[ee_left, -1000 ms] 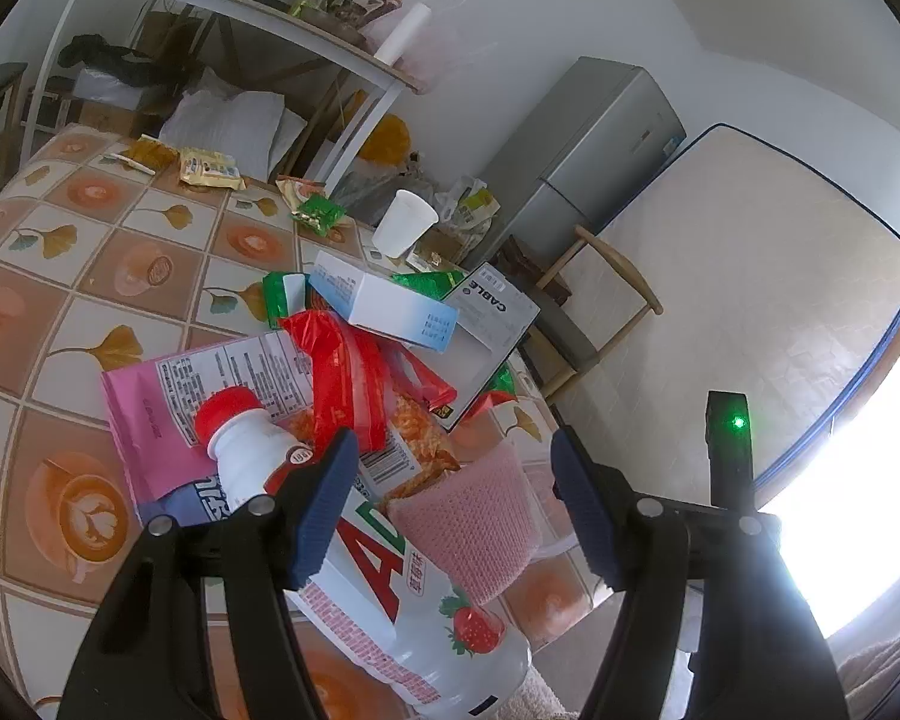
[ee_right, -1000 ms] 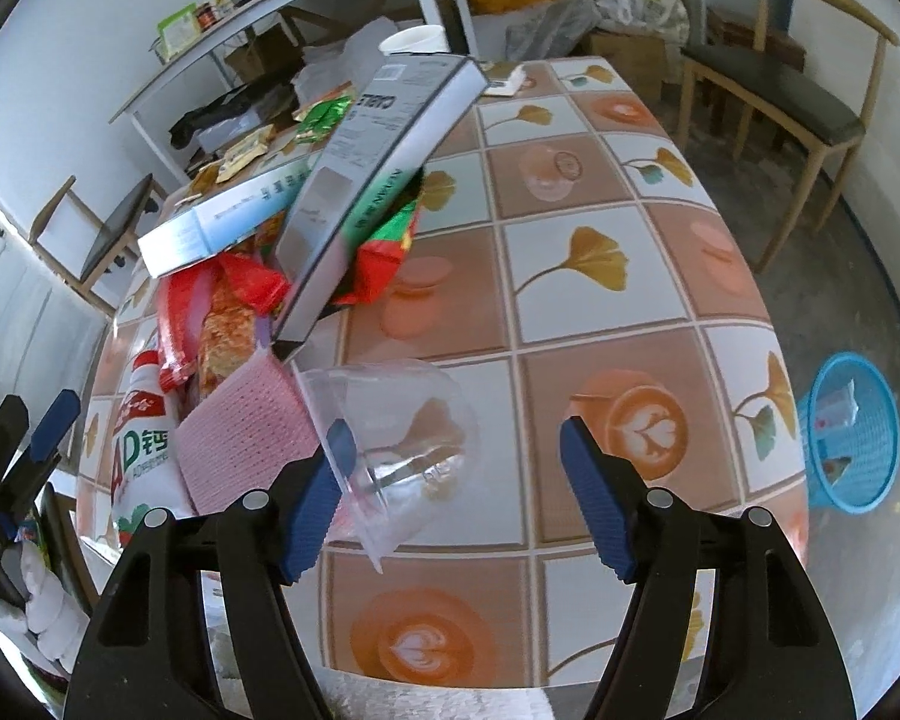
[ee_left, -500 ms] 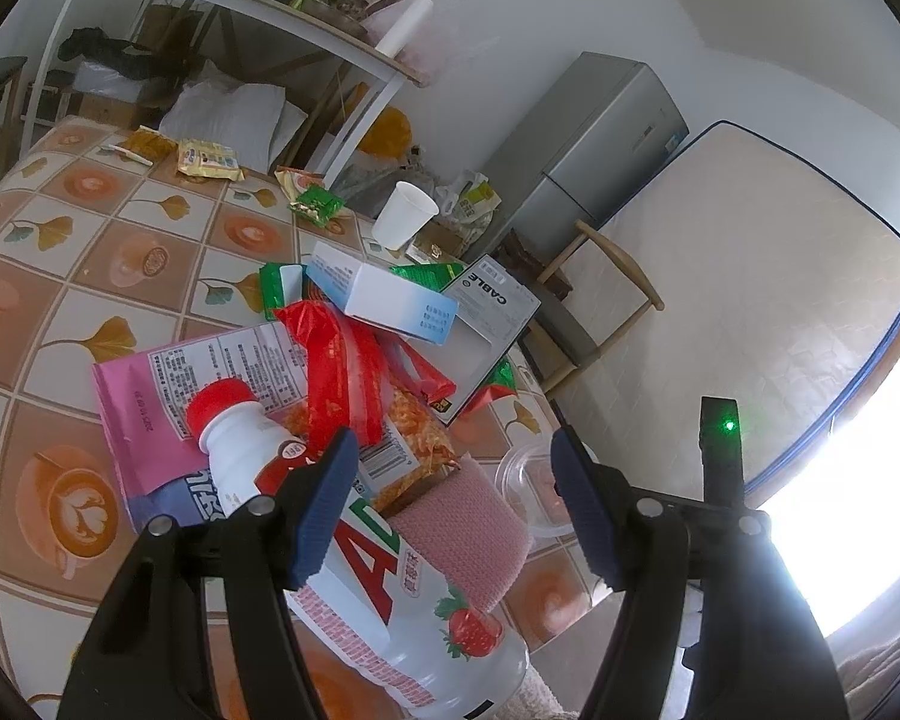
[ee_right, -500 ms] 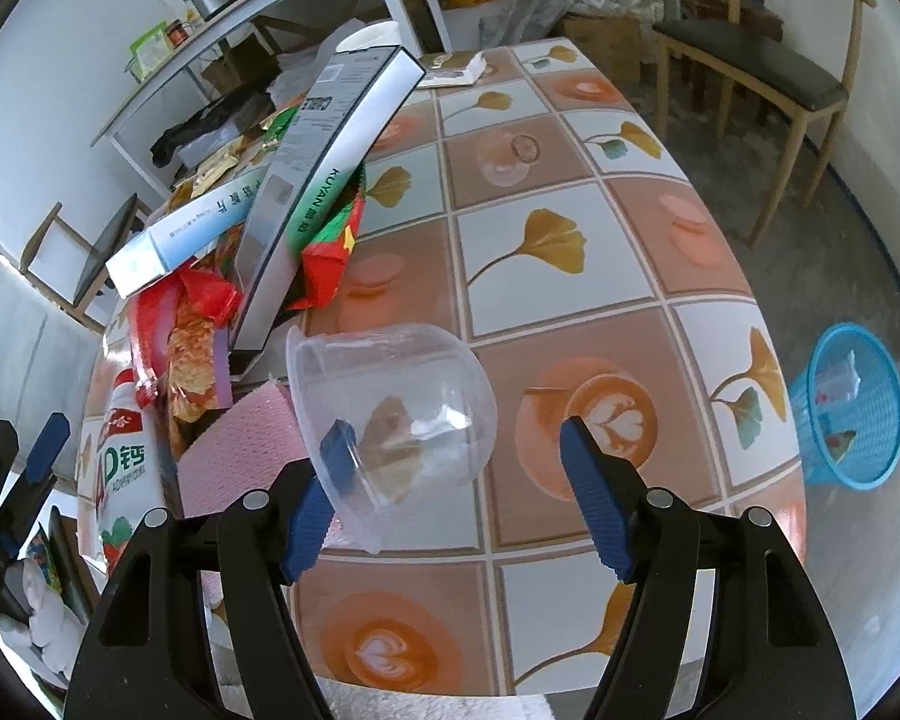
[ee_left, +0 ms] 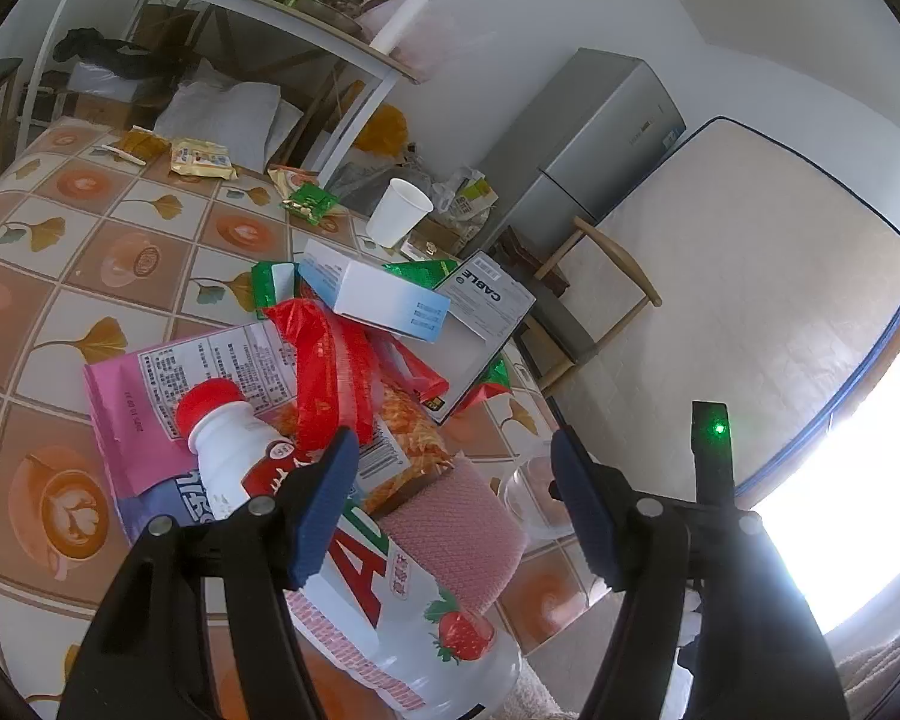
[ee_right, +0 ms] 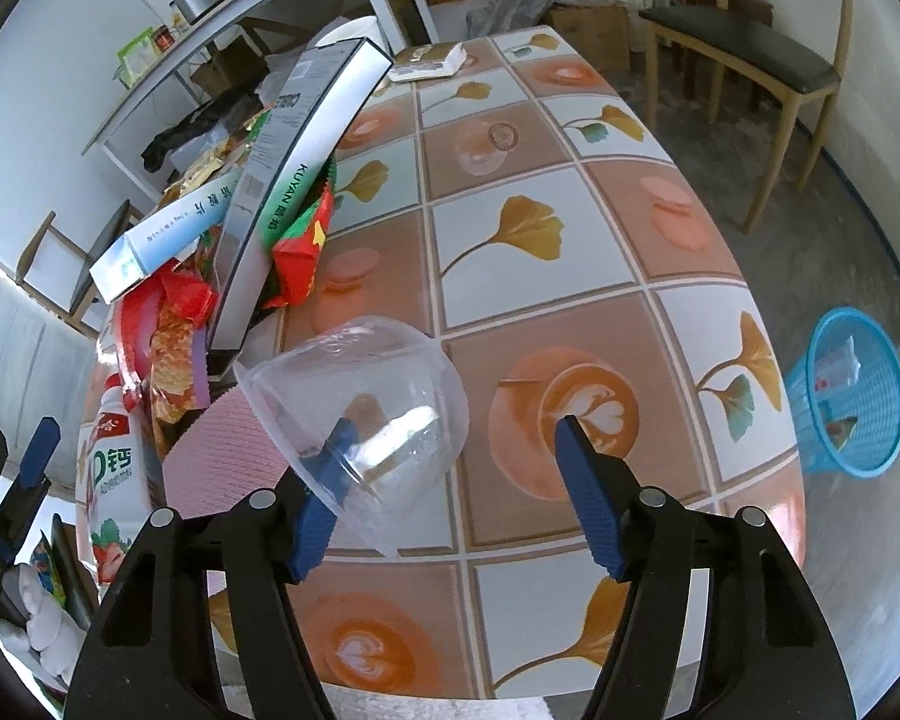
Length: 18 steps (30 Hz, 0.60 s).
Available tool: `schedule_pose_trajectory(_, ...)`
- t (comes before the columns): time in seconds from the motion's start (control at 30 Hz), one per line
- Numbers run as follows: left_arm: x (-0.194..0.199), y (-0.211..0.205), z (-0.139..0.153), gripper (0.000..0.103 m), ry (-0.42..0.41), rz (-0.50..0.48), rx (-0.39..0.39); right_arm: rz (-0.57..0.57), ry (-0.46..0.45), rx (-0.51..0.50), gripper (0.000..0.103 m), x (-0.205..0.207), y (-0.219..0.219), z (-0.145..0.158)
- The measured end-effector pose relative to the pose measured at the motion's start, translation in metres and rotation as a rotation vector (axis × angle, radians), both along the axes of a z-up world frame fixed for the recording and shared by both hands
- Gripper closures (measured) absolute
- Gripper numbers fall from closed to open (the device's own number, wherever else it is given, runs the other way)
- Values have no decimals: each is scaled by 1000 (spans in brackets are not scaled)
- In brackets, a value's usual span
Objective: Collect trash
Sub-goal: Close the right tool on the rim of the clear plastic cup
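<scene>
1. Tiled tablecloth with ginkgo leaves and latte-art prints fills your left wrist view, and a heap of trash lies near the tongs.
2. Your left gripper stands released above the heap; nothing sits between its blue pads.
3. Under it lie a white drink bottle with a red cap, a pink packet, a pink knitted cloth and a red wrapper. A large strawberry-printed bottle is cut off by the lower edge.
4. The clear plastic cup is half hidden behind the right finger; glare washes out the window corner.
5. In your right wrist view, the right gripper is unclenched, its jaws having just narrowed.
6. The clear cup lies tilted on its side on the table; the left pad shows through its wall, the right pad stands clear of it. Contact cannot be judged.
7. A grey box leans on the heap.
8. A blue basket stands on the floor, well apart from the table.
</scene>
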<state>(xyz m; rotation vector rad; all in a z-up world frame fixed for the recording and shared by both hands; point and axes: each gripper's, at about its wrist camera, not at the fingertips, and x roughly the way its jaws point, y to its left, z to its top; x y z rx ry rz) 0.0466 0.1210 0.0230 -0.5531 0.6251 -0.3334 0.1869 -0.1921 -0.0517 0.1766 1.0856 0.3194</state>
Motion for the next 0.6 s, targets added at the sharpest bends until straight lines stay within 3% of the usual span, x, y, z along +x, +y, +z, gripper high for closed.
schedule_pose_trajectory(0.37,-4,-8,12,38,-41,-50,26,-17,12,22,42,3,-7,-4)
schedule_pose_trajectory(0.6,-3,-36,18,30,-50,-154,120,-20,21,39,48,2,-11,-8)
